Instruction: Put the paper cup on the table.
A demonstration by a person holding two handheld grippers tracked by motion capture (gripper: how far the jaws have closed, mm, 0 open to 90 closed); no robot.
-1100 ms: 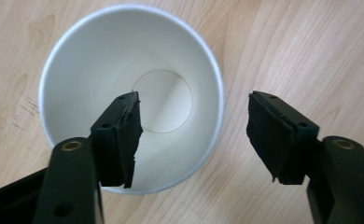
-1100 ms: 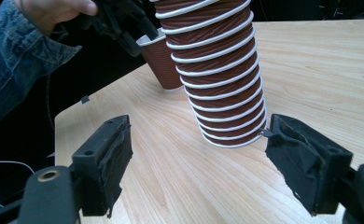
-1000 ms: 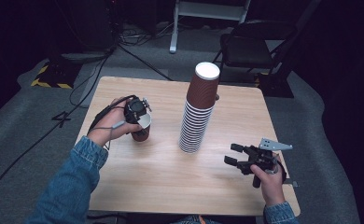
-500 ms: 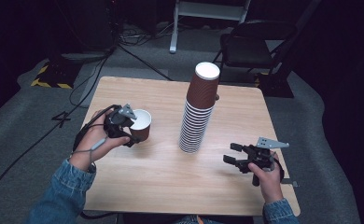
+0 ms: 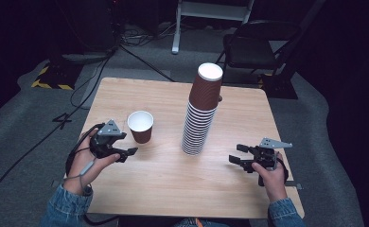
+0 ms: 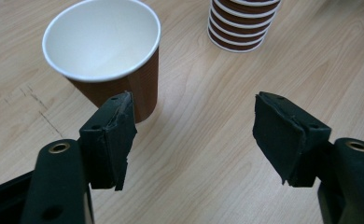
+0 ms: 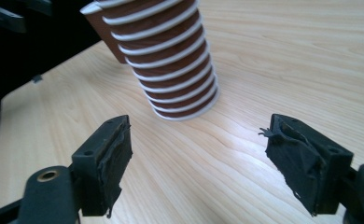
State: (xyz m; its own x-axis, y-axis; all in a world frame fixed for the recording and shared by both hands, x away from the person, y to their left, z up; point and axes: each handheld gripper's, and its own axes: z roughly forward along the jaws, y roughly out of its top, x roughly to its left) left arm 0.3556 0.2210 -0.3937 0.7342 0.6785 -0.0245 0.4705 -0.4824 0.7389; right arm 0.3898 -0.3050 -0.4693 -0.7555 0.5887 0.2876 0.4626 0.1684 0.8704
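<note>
A single brown paper cup (image 5: 140,126) with a white inside stands upright, mouth up, on the left half of the wooden tabletop (image 5: 173,184). Just beside it on the person's side hangs the left tool (image 5: 126,152), clear of the cup; its jaws have just been opening and stand spread, with bare wood between them. In the left gripper view the cup (image 6: 106,56) sits above and past the left-hand jaw, outside the gap. To the cup's right, well apart, rises a tall leaning stack of brown cups (image 5: 201,111). Beyond that, near the right edge, the right tool (image 5: 236,154) hovers with jaws spread and nothing between them, the stack (image 7: 164,60) ahead of it. A dark chair (image 5: 253,45) stands behind the tabletop.
</note>
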